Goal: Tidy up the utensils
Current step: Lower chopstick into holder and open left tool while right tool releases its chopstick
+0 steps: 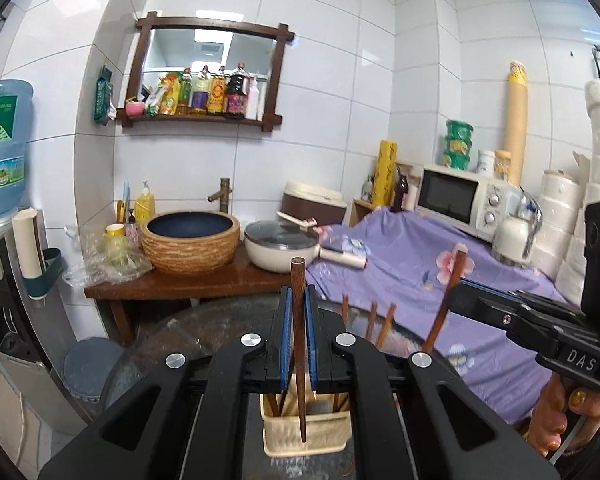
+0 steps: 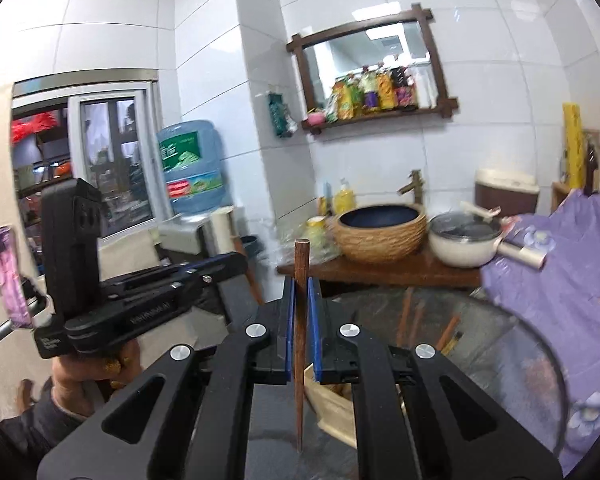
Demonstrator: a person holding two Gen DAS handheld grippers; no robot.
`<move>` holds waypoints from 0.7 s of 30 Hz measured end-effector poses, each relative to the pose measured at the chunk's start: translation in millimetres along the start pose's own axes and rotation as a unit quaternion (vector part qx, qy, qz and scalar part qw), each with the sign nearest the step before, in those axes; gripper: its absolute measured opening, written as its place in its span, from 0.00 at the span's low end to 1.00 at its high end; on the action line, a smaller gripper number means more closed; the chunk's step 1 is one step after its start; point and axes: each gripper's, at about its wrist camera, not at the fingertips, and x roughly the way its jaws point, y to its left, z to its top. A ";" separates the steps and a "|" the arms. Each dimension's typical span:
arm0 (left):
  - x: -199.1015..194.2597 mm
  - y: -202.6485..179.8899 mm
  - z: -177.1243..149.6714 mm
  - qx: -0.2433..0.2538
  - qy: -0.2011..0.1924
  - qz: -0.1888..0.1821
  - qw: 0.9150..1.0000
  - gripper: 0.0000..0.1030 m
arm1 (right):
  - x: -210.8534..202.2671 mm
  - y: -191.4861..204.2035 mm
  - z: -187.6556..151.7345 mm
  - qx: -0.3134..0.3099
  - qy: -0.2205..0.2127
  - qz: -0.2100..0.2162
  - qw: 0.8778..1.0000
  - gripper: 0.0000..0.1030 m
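My left gripper is shut on a dark wooden chopstick, held upright with its tip hanging over a cream utensil holder. The holder stands on a round glass table and has several chopsticks in it. My right gripper is shut on another wooden chopstick, upright, with its tip beside the holder. In the left wrist view the right gripper comes in from the right with its chopstick. In the right wrist view the left gripper is at the left.
A wooden counter behind the table carries a woven basin, a lidded white pan and a plastic bag. A purple flowered cloth covers the surface at right, with a microwave. A water dispenser stands at left.
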 end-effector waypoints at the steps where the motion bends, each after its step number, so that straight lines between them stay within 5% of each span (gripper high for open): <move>1: 3.6 -0.1 5.6 0.001 -0.005 0.007 1.000 0.06 | 2.4 -1.3 5.4 -0.005 -0.004 -0.011 1.000 0.07; 9: 49.2 1.6 28.1 -0.018 -0.002 0.020 1.000 0.06 | 30.8 -24.0 33.5 -0.009 -0.026 -0.063 0.998 0.07; 21: 59.5 4.1 51.8 -0.016 -0.012 0.012 1.000 0.06 | 73.6 -48.5 4.8 0.006 0.004 -0.082 0.997 0.07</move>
